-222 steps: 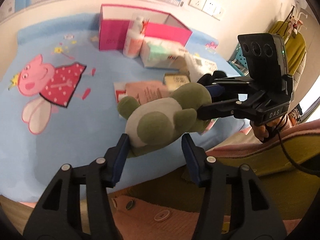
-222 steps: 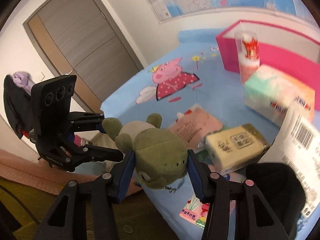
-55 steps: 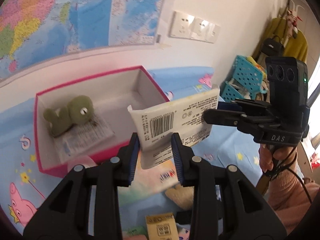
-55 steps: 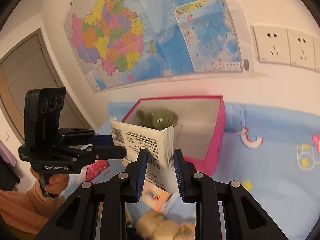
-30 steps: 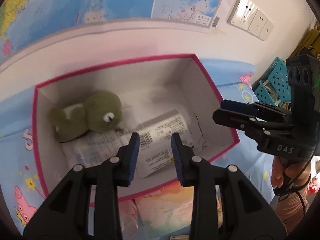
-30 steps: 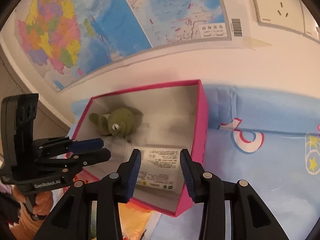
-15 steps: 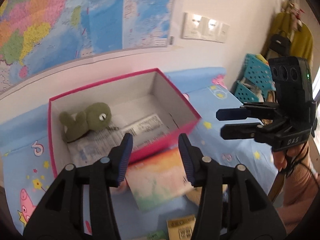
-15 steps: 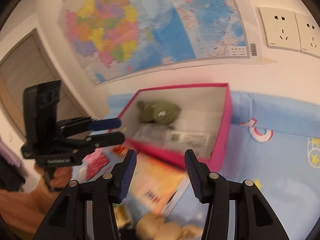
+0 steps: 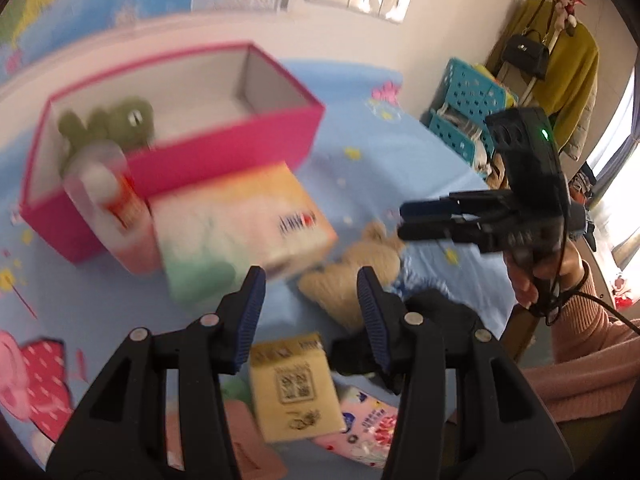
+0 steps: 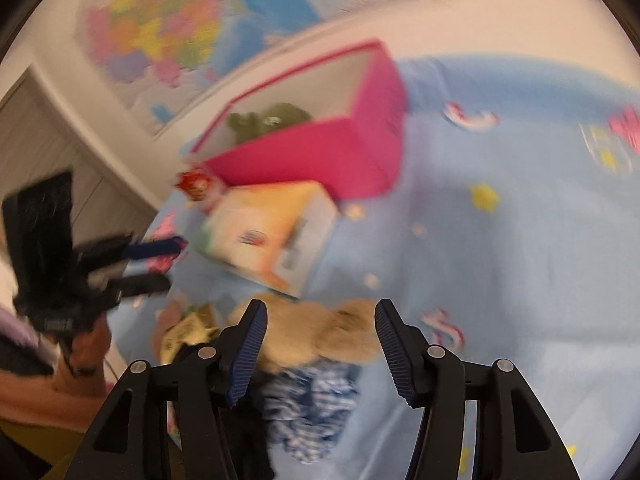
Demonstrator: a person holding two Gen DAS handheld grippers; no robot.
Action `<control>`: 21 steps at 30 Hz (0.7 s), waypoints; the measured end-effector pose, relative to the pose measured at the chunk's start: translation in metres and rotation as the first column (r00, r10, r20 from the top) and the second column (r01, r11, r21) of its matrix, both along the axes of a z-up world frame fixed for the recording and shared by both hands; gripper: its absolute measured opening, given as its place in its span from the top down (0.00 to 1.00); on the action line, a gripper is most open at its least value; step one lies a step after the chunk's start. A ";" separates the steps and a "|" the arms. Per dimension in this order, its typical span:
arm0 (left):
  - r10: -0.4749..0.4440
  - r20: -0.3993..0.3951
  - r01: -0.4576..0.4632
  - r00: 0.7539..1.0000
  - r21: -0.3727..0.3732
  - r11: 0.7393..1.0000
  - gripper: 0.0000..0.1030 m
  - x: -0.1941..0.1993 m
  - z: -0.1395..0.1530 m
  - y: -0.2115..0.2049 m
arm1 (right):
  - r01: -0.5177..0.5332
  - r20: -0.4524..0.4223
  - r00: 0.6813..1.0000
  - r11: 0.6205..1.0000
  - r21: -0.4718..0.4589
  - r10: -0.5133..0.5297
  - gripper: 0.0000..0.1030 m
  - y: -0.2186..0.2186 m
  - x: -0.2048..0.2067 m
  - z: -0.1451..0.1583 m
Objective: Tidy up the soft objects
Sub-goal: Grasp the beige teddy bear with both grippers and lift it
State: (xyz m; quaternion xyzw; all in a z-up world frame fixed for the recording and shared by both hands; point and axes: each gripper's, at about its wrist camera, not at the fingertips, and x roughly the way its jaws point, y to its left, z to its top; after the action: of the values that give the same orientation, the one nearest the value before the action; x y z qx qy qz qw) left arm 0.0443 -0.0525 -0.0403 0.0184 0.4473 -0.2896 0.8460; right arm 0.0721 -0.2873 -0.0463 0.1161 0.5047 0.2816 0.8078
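Left wrist view: your left gripper [image 9: 310, 306] hangs spread and empty above the blue bedsheet [image 9: 380, 168]; your right gripper [image 10: 320, 338], jaws just widening, holds nothing over the tan plush bear [image 10: 320, 340]. The green plush frog [image 9: 116, 120] sits inside the pink cardboard box [image 9: 224, 158].

No legible text anywhere. Yellow packet [image 9: 294, 390]: QR code, unreadable. Tissue pack [image 9: 240, 224]: blurred red-and-blue logo, not decipherable.

Light blue cartoon bedsheet [image 9: 380, 168] has a pink box [image 9: 224, 156] at 11 o'clock, tissue pack [image 9: 240, 220] centre, tan plush [image 9: 368, 256] at 3, yellow packet [image 9: 296, 392] at 6.
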 end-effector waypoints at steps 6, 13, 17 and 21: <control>-0.034 -0.117 0.033 0.993 -0.016 0.999 0.52 0.004 -0.026 -0.017 | 0.057 -0.075 0.996 0.995 0.083 -0.051 0.43 -0.014 0.005 -0.027; -0.053 -0.228 0.046 0.972 -0.038 0.998 0.52 0.010 -0.050 -0.026 | 0.038 -0.076 0.997 0.990 0.136 -0.028 0.48 -0.011 0.000 -0.033; -0.074 -0.261 0.057 0.962 -0.075 0.996 0.52 0.012 -0.053 -0.032 | 0.031 -0.063 0.998 0.987 0.158 -0.021 0.72 -0.013 -0.002 -0.031; -0.074 -0.270 0.053 0.960 -0.084 0.995 0.52 0.013 -0.054 -0.033 | 0.012 -0.028 1.000 0.987 0.157 -0.008 0.76 -0.014 -0.007 -0.025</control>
State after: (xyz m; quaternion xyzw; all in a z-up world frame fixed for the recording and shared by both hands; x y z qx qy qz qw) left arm 0.0571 -0.0854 -0.0941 -0.0394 0.5476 -0.3330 0.7666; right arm 0.0648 -0.3012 -0.0709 0.1860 0.4914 0.3148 0.7905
